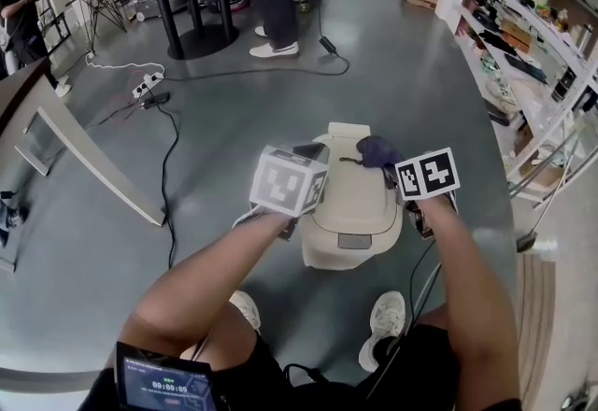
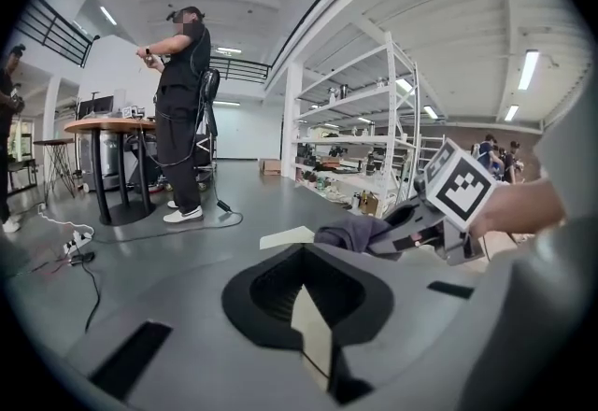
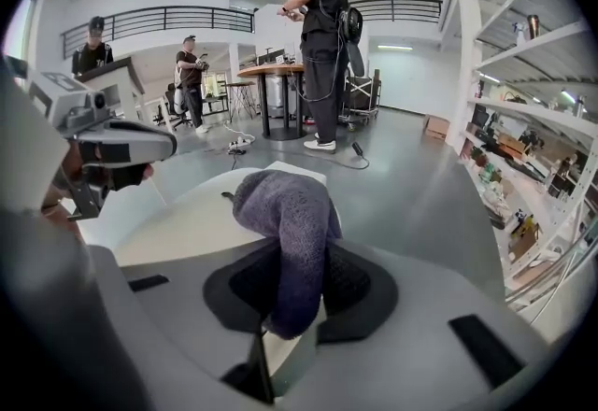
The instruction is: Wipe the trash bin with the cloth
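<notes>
White cube with black square markers [image 1: 288, 181] on left, matching marker cube [image 1: 427, 174] on right. Forearms bare. Black shorts [image 1: 425, 367]. White sneakers [image 1: 385, 325]. Small dark-screened device [image 1: 165, 388] at waist; thin black cable [image 1: 422, 286] beside right leg.
</notes>
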Demonstrator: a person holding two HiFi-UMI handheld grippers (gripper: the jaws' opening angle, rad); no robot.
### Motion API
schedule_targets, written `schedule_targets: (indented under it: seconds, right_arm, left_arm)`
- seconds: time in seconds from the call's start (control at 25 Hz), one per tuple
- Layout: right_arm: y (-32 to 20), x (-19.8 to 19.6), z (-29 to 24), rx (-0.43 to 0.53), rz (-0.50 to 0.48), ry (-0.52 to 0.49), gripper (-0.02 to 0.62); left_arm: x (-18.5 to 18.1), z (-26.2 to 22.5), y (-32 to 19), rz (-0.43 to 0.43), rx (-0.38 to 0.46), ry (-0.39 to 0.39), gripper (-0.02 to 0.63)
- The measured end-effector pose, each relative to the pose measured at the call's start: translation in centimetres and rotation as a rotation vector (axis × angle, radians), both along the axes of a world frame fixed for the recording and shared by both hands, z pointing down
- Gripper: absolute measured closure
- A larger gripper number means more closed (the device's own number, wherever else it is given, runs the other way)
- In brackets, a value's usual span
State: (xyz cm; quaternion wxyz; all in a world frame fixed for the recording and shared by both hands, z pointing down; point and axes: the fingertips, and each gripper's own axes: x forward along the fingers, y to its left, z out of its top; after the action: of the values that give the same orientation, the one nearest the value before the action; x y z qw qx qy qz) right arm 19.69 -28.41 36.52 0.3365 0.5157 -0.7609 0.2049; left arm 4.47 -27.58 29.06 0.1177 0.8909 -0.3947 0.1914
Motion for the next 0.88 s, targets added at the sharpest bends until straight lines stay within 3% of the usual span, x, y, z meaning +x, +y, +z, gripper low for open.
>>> schedule_targets:
  seconds: [0.2,0.44,0.76,0.88]
  right_arm:
    - [0.4,-1.9,-1.8,0.037,0.019,-0.119,0.506]
    - [3.0,-8.7,-3.0,0.038,-0.112,-0.189,0.506]
    - [5.3,-15.5,-2.7,0.016,-0.241,-0.15,0.506]
    - [5.8,-17.5,-1.9,-0.008,-0.283,-0.093,0.506]
  left_arm:
    - [-0.5,-0.2,0.0,-0.027,-0.003,-0.005,0.609]
    - [-2.8,0.0,0.5,-0.071,-0.012,-0.017,0.609]
    - [-5.3,-0.5,2.0,-0.127,-0.015,-0.011,0.609]
    - [-6.7,-1.2,2.7,-0.141,0.003,-0.025,0.609]
